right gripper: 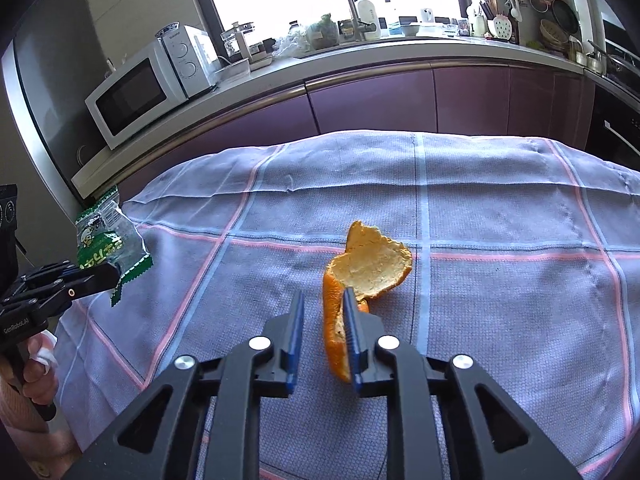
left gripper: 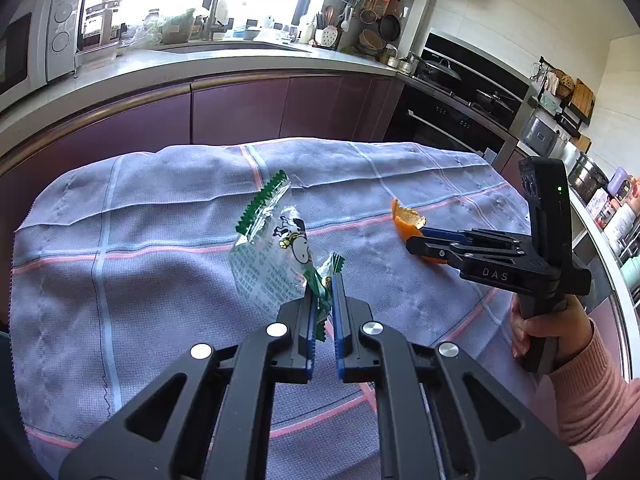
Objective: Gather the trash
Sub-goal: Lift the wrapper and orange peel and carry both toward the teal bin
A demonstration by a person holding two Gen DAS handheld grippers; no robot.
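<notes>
My left gripper [left gripper: 323,280] is shut on the green edge of a clear snack wrapper [left gripper: 272,256] with a cartoon cow, holding it above the checked cloth. The wrapper also shows in the right wrist view [right gripper: 108,240], held by the left gripper [right gripper: 116,276]. An orange peel [right gripper: 360,272] stands between the fingers of my right gripper [right gripper: 322,300]. The jaws are partly apart; the peel leans on the right finger, the left finger stands clear of it. In the left wrist view the right gripper [left gripper: 416,240] is around the peel [left gripper: 406,220].
The table is covered by a blue-grey checked cloth [left gripper: 160,280]. Behind it runs a counter with purple cabinets [left gripper: 240,108], a microwave [right gripper: 132,96], a sink and tap [right gripper: 352,4], and an oven and hob [left gripper: 460,112] at the right.
</notes>
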